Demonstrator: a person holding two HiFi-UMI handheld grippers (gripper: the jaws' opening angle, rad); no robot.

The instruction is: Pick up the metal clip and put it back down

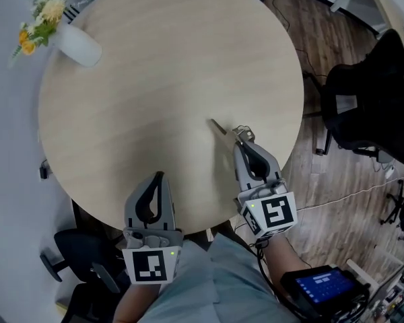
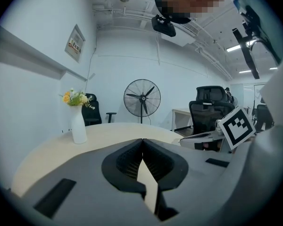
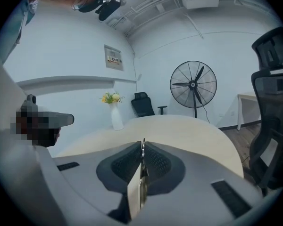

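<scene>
Right gripper point(image 1: 244, 137) clamped on the metal clip point(image 3: 142, 188), seemingly just above the round table point(image 1: 155, 79); left gripper point(image 1: 159, 176) closed, empty, at the near edge; flower vase point(image 1: 77, 42) far left; office chair point(image 1: 370, 106) right

Even, cool office light falls on your round table point(image 1: 155, 79), with only faint, soft shadows and no glare.
Your head view is bright and sharp. Both gripper views bend strongly toward their dark circular borders, and the near foreground looks soft while the room behind is clear. In the left gripper view, ceiling strip lights point(image 2: 240, 47) burn bright at upper right.
</scene>
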